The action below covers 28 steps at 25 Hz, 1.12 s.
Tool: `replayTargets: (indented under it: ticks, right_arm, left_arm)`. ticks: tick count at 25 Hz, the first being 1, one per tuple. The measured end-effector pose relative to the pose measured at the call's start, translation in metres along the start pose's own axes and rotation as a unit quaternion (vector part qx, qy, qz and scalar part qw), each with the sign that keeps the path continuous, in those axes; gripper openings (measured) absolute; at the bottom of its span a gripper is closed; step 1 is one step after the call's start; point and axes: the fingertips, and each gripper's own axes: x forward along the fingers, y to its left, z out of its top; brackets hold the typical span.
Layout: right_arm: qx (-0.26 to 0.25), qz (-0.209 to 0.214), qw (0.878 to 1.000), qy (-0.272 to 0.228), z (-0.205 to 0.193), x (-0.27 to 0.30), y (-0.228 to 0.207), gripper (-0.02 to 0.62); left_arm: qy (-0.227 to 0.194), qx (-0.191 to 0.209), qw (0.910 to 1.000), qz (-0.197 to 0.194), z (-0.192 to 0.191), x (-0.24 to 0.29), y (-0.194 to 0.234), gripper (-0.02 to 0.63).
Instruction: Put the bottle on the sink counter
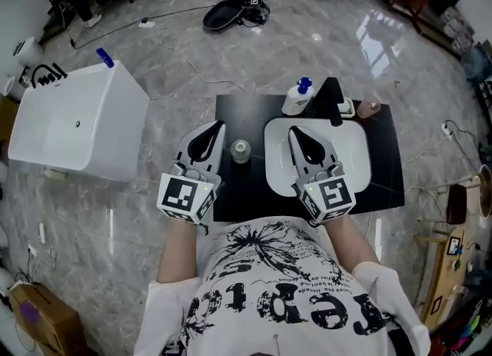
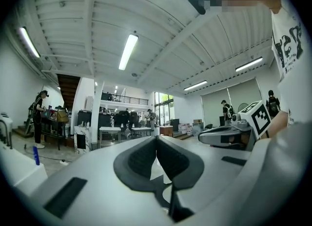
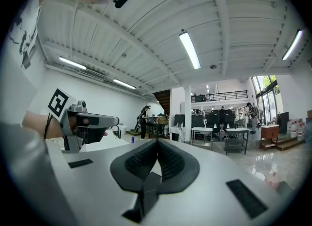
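Over the sink (image 1: 350, 154), the closed, empty right gripper (image 1: 293, 131) hides part of it; left gripper (image 1: 220, 124) is closed too.

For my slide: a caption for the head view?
Both shut, empty: left gripper and right gripper over the black counter; blue-capped bottle stands behind the white basin.

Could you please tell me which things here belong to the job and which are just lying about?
For the job: bottle with a blue cap; black counter; white sink; left gripper and right gripper, both shut and empty.
Lying about: small jar on the counter; white tub; black bag on the floor.
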Motion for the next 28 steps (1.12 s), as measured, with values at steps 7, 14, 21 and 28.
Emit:
replayTargets:
  ticks: [7,14,21,28]
  right_arm:
    - [0.03,0.009,1.0,-0.004,0.0,0.009,0.012,0.014]
    - [0.02,0.006,1.0,0.003,-0.001,0.023,0.016,0.014]
    - [0.016,0.0,1.0,0.004,-0.002,0.024,0.018,0.014]
    - [0.022,-0.005,1.0,0.009,-0.014,0.029,0.014,0.014]
  left_arm:
    - [0.016,0.007,0.9998,-0.014,-0.003,-0.009,0.006,0.015]
    - [-0.001,0.011,0.9999,-0.012,0.005,-0.012,0.02,0.015]
    - [0.006,0.013,0.9998,-0.014,0.003,-0.013,0.019,0.015]
    - [0.013,0.006,0.9998,-0.013,-0.009,-0.009,0.023,0.015]
